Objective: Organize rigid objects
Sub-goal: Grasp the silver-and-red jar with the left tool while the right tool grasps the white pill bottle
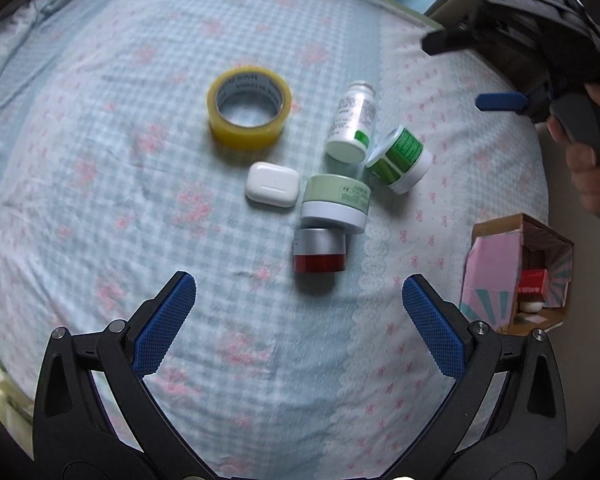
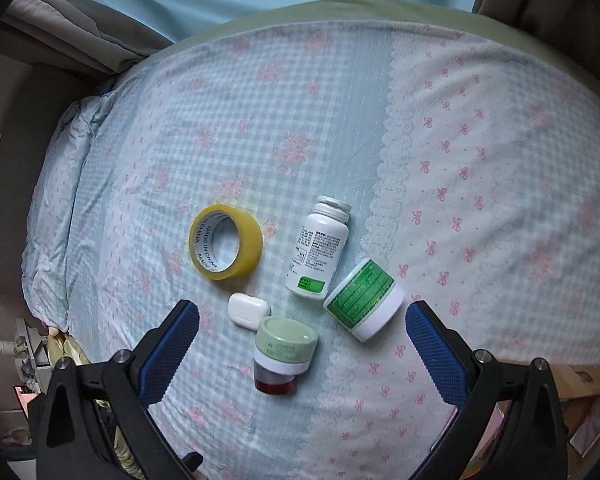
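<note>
Both grippers (image 1: 299,306) (image 2: 302,330) gape above seemingly touching jars (image 1: 335,203).

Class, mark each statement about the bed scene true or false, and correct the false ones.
1. The tape roll is yellow. True.
2. The left gripper is shut on the red jar. False: its jaws are open and hold nothing.
3. The white bottle lies on its side. True.
4. The white earbud case sits inside the tape roll. False: it lies on the bed cover beside the roll.
5. The right gripper is open. True.
</note>
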